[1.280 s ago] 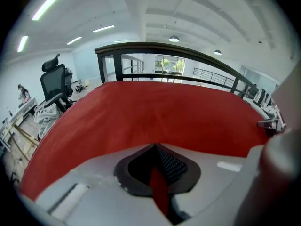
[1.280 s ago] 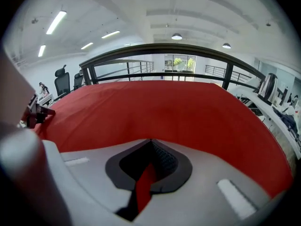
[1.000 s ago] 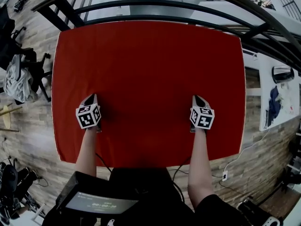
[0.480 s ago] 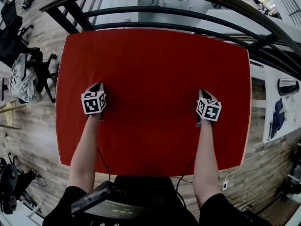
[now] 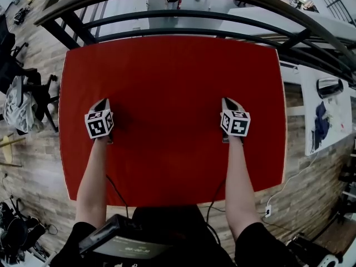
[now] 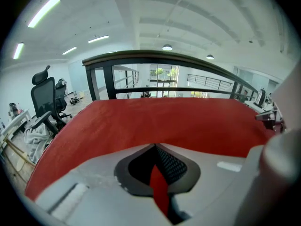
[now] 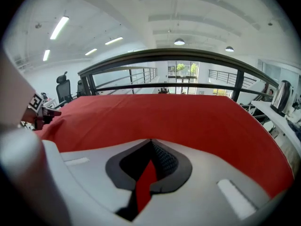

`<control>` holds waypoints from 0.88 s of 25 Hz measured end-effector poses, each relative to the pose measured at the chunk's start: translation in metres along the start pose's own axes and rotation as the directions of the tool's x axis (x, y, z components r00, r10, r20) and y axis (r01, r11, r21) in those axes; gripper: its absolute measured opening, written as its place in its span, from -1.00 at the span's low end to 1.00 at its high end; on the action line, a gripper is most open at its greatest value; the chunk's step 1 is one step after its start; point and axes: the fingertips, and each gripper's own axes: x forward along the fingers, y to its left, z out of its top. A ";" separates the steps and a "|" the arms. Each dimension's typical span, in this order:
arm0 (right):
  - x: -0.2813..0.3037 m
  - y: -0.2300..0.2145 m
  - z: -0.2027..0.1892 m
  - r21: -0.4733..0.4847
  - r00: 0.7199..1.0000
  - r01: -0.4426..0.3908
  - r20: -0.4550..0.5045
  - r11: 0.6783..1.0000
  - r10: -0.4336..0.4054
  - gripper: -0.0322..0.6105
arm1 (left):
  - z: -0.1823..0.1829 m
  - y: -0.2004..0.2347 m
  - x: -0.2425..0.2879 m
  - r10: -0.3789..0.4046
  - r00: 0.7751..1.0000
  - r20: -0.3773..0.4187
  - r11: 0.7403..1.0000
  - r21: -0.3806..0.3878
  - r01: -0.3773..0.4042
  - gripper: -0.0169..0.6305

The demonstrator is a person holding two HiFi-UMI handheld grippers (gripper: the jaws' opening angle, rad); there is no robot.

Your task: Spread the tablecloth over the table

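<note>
The red tablecloth (image 5: 172, 65) lies flat over the whole table top, with its edges hanging past the sides. My left gripper (image 5: 103, 101) hovers over the cloth's left half and my right gripper (image 5: 227, 101) over its right half, both pointing toward the far edge. Both are shut. In the left gripper view the jaws (image 6: 155, 147) meet, with only a red sliver showing in the slit behind them. The right gripper view shows the same at its jaws (image 7: 150, 142). The tablecloth (image 6: 178, 121) (image 7: 188, 117) stretches smooth ahead of each, with no raised fold at the tips.
A black railing (image 5: 183, 7) runs just beyond the table's far edge. An office chair draped with clothes (image 5: 22, 96) stands at the left. A white counter with a kettle (image 5: 329, 87) is at the right. Cables trail on the wooden floor near my feet.
Both grippers have moved away from me over the cloth, from near the front edge toward its middle, and lifted slightly. The cloth lies the same and both stay shut.
</note>
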 end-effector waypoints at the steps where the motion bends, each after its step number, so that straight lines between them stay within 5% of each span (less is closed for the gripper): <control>1: -0.009 0.005 0.005 0.006 1.000 -0.016 0.024 1.000 0.016 -0.87 | 0.007 -0.003 -0.007 -0.009 1.000 0.028 1.000 0.003 0.009 -0.93; 10: -0.097 0.056 0.012 -0.016 0.969 -0.175 0.171 0.984 0.175 -0.87 | 0.048 -0.069 -0.083 -0.093 0.970 0.223 0.996 0.026 0.090 -0.93; 22: -0.260 0.143 0.068 -0.098 0.847 -0.296 0.432 0.950 0.309 -0.87 | 0.085 -0.178 -0.248 -0.246 0.860 0.448 0.969 0.077 0.236 -0.93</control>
